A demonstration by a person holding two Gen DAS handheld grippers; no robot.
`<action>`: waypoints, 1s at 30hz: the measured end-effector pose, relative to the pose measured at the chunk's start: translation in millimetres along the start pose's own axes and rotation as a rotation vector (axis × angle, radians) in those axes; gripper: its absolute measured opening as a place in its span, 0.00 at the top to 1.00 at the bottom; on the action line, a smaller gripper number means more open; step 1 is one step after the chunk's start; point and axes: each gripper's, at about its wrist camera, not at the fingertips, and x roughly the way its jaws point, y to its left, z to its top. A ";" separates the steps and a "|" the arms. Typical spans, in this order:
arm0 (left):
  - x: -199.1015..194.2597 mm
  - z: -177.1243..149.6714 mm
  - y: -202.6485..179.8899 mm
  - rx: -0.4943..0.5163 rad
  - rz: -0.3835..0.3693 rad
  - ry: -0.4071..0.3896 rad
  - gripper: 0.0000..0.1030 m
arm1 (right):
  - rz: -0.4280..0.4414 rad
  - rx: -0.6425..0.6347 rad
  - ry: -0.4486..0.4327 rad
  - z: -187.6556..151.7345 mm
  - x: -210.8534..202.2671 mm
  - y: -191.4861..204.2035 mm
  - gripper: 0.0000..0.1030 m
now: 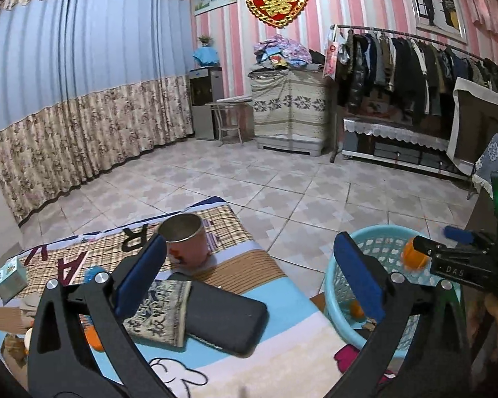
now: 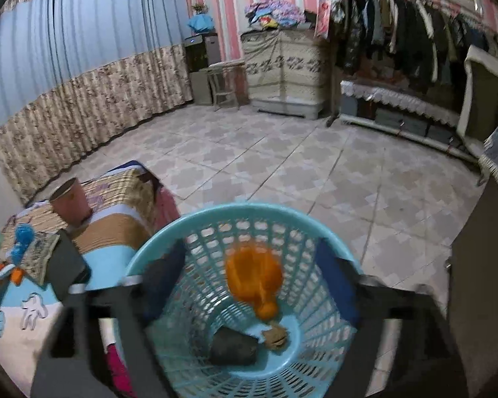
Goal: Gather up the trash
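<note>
A light-blue mesh trash basket (image 2: 215,229) stands on the floor beside the bed; it also shows in the left wrist view (image 1: 381,235). My right gripper (image 2: 252,275) is open right above its mouth. An orange piece of trash (image 2: 254,277), blurred, is in the air inside the basket between the fingers. A dark lump (image 2: 232,346) and a brown scrap (image 2: 275,338) lie on the basket bottom. My left gripper (image 1: 252,265) is open and empty over the bed. More orange scraps (image 1: 94,338) lie on the bed at the left.
On the bed's patterned blanket (image 1: 275,295) lie a metal cup (image 1: 186,240), a black phone (image 1: 227,318), a patterned pouch (image 1: 159,311) and a small box (image 1: 10,278). Tiled floor (image 1: 282,182) beyond; a clothes rack (image 1: 415,69) and cabinet (image 1: 290,109) at the far wall.
</note>
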 end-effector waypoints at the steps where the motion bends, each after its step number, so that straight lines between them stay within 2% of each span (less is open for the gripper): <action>1: -1.8 -0.5 2.9 -0.007 0.002 -0.002 0.05 | -0.005 -0.010 0.000 0.2 -0.4 1.5 0.19; 4: -8.2 -1.0 13.3 -0.022 0.012 -0.007 0.05 | -0.009 -0.019 0.006 0.7 -3.5 3.6 0.15; 6: -13.8 -1.3 20.0 -0.027 0.027 -0.014 0.05 | -0.010 -0.012 0.001 0.9 -8.1 5.2 0.07; 14: -38.2 -8.9 59.0 -0.074 0.072 -0.020 0.05 | 0.015 -0.050 -0.033 0.1 -33.8 34.5 0.06; 21: -60.2 -23.2 104.5 -0.114 0.147 -0.016 0.05 | 0.086 -0.090 -0.079 -6.4 -63.4 84.7 0.05; 30: -91.5 -47.1 171.8 -0.173 0.247 -0.006 0.05 | 0.162 -0.203 -0.128 -24.4 -93.0 159.7 0.05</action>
